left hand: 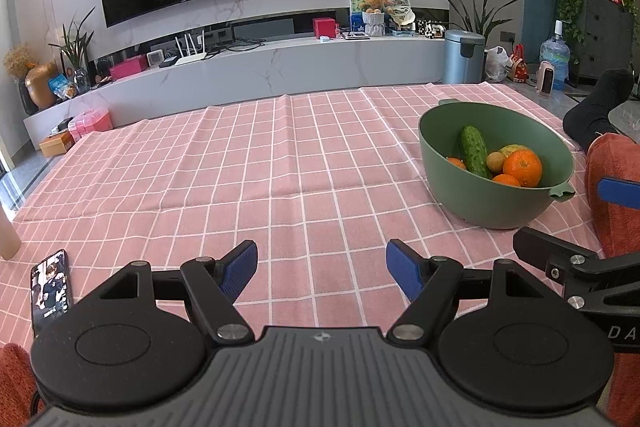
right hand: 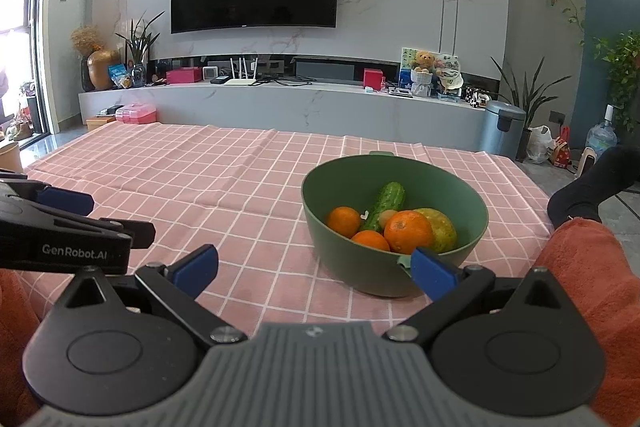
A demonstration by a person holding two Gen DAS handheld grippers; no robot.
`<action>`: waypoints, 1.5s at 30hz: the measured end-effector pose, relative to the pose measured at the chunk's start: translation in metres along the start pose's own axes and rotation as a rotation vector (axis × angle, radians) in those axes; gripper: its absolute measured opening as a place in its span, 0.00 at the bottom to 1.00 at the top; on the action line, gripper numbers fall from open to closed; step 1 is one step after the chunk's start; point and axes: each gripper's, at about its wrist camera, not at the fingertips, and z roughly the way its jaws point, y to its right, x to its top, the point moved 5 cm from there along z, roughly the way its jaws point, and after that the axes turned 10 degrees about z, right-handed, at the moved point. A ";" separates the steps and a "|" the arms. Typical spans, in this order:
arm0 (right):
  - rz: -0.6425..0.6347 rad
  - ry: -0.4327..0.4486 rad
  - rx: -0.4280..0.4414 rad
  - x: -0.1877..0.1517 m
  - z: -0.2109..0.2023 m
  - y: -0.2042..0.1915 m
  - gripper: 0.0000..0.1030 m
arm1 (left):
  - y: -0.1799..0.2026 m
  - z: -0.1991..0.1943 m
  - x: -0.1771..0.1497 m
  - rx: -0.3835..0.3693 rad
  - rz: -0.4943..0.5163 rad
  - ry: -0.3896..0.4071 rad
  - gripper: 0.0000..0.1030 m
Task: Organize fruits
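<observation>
A round green plastic bowl (right hand: 394, 267) sits on the pink checked tablecloth (right hand: 224, 187) over the bench, at two o'clock in the left wrist view. Inside lie a large orange (right hand: 408, 231), two smaller oranges, a green cucumber (right hand: 384, 205) and a yellow-green fruit. The left hand-held gripper (left hand: 322, 269) and the right hand-held gripper (right hand: 314, 267) both gape wide, empty. A smartphone (left hand: 50, 291) lies at eight o'clock.

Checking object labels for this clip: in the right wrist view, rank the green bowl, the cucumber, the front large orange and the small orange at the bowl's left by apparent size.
1. green bowl
2. cucumber and front large orange: similar; the cucumber is partly hidden, so unranked
3. small orange
</observation>
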 end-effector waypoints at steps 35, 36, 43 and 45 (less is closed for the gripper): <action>0.007 -0.005 0.016 -0.001 0.001 0.000 0.95 | -0.005 0.000 -0.003 0.002 -0.008 -0.002 0.84; 0.007 -0.006 0.016 -0.001 0.001 0.000 0.95 | -0.005 0.000 -0.002 0.001 -0.008 -0.002 0.84; 0.009 -0.012 0.018 -0.004 0.003 -0.001 0.95 | -0.006 0.000 -0.003 0.003 -0.009 -0.002 0.84; 0.010 -0.014 0.019 -0.004 0.004 -0.001 0.95 | -0.006 0.000 -0.003 0.002 -0.009 -0.003 0.84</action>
